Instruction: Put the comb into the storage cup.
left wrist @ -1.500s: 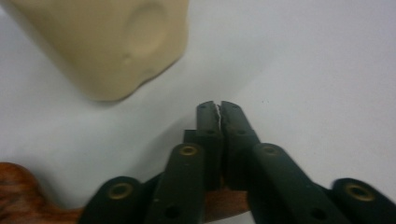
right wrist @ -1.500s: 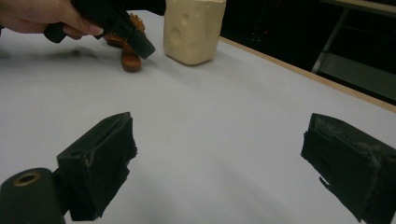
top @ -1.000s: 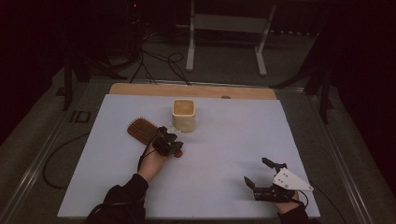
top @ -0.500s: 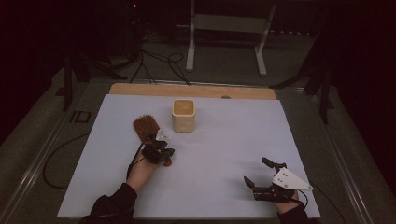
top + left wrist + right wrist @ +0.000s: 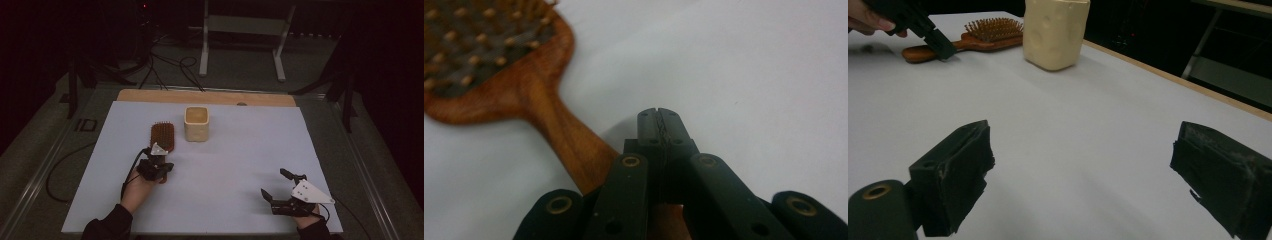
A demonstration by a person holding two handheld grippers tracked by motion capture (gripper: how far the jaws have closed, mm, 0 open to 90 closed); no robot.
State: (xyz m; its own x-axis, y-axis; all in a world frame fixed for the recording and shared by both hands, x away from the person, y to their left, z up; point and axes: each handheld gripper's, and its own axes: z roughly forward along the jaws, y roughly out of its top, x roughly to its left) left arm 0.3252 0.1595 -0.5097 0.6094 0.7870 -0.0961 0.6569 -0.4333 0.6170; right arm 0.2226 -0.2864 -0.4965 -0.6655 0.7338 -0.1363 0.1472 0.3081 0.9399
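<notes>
Flanking white table [image 5: 225,165], wide bare room

Dim room; grey floor [image 5: 240,75]; cables [image 5: 165,62]

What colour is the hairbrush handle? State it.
Reddish-brown wood, on the hairbrush handle; clearest in the left gripper view.

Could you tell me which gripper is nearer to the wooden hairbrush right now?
Left. The left gripper sits shut beside the hairbrush handle; the right gripper rests open far across the table.
</notes>
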